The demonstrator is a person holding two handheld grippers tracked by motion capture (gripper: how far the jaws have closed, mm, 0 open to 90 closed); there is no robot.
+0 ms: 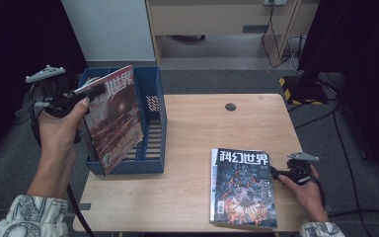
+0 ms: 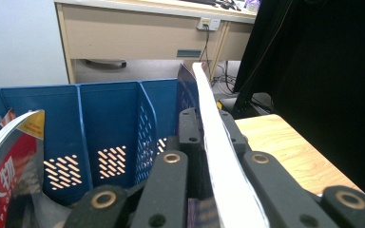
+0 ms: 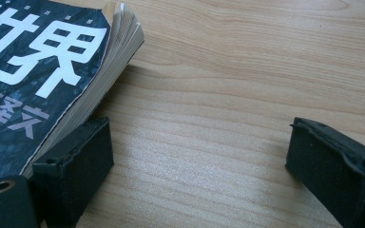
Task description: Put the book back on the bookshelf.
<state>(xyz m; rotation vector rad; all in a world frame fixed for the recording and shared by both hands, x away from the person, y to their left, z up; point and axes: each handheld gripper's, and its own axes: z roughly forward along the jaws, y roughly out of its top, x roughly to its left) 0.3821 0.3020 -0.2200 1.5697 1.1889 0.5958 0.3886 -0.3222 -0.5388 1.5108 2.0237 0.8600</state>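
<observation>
The left hand-held gripper [image 1: 81, 91] pinches a red magazine [image 1: 114, 118], tilted in the blue file rack [image 1: 154, 129]. The right hand-held gripper [image 3: 202, 164], jaws spread, rests on the surface [image 1: 187, 148] beside a dark magazine [image 1: 242, 185].

The counter [image 1: 192, 128] is made of light wood with soft lines in it. Near its far edge sits a small round dark cap [image 1: 230, 106]. Behind the counter the floor [image 1: 217, 81] is grey. A wooden desk [image 1: 217, 17] stands at the back, and it has a drawer with a dark handle [image 2: 105, 62]. A white socket [image 2: 207, 23] sits on the desk's front, and thin cables [image 1: 276, 49] hang down beside the desk's leg. A big white board [image 1: 108, 27] stands to the left of the desk. On the floor to the right lies a yellow and black striped piece [image 1: 287, 86], just beside the foot of a black stand [image 1: 308, 89]. A dark curtain [image 1: 365, 59] hangs on the right.
</observation>
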